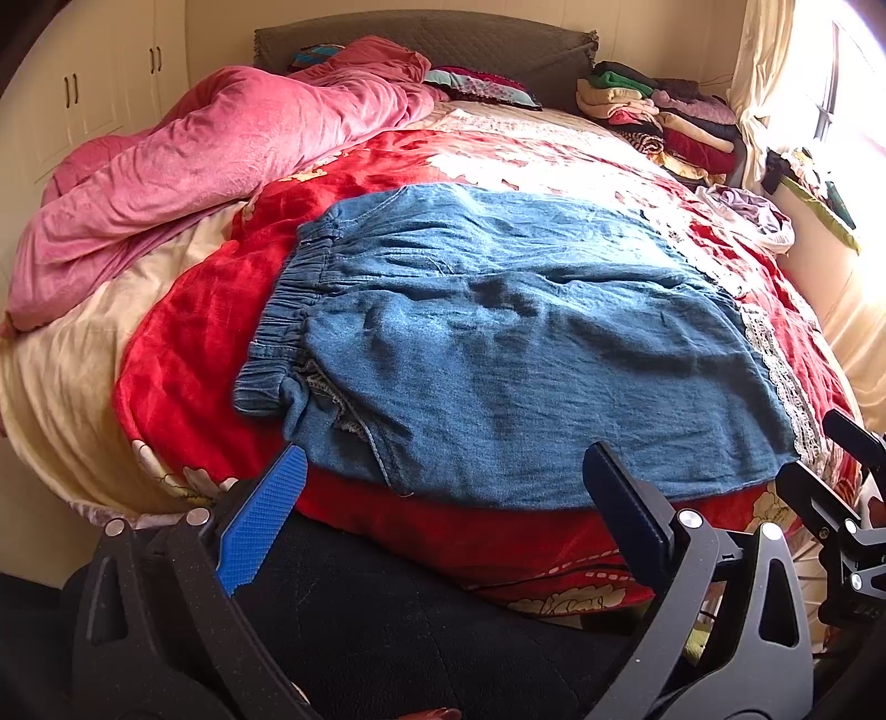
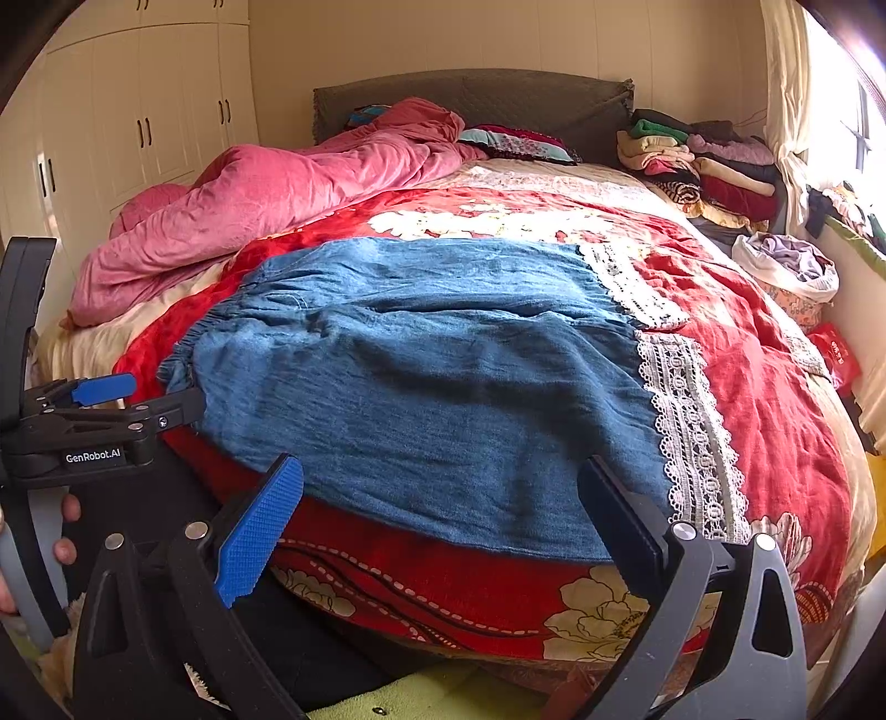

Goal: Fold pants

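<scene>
Blue denim pants (image 1: 498,343) lie spread flat on a red floral blanket (image 1: 194,354), elastic waistband at the left, white lace hem (image 1: 786,387) at the right. They also show in the right wrist view (image 2: 432,387), with the lace hem (image 2: 692,432) at right. My left gripper (image 1: 448,471) is open and empty, hovering just before the pants' near edge. My right gripper (image 2: 443,487) is open and empty at the near edge, close to the lace hem. The left gripper shows at the left of the right wrist view (image 2: 144,399).
A pink quilt (image 1: 221,155) is heaped at the back left. Stacked folded clothes (image 1: 664,116) sit at the back right by the headboard (image 1: 443,39). A bag of clothes (image 2: 786,266) lies at the right edge. Wardrobes (image 2: 138,111) stand on the left, curtain and window on the right.
</scene>
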